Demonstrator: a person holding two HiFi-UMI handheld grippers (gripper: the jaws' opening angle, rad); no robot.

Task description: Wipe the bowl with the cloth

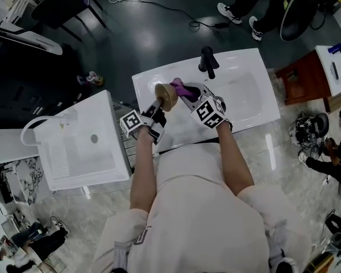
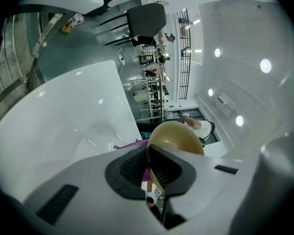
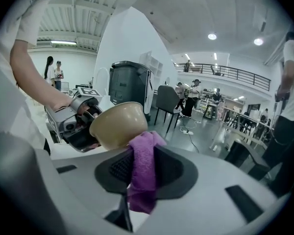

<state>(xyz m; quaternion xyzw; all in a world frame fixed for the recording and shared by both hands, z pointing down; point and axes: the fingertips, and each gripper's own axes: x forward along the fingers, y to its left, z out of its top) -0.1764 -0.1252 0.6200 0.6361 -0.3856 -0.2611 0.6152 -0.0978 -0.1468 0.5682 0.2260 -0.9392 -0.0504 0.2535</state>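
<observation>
A: Where's the bowl [image 1: 166, 95]?
B: In the air over the sink [image 1: 253, 101], tipped on its side. The left tool [image 1: 157, 108] is clamped on its rim, with the thin wall between the pads.
A: And the right tool [image 1: 197, 99]?
B: Clamped on the cloth [image 3: 143, 170], which is purple. The top tuft is touching the bowl's outside.
A: Handling?
B: The bowl looks stiff, light and smooth. It's probably slippery at a rim pinch and could twist if pushed hard, but the rim's the only real hold. The cloth is soft and limp, so grip a bunched fold and leave a tuft free.
A: View differences?
B: Head view gives the sink and both arms, but little of the cloth. Right gripper view shows the cloth meeting the bowl. Left gripper view shows the rim edge-on in the jaws and just a purple sliver.
</observation>
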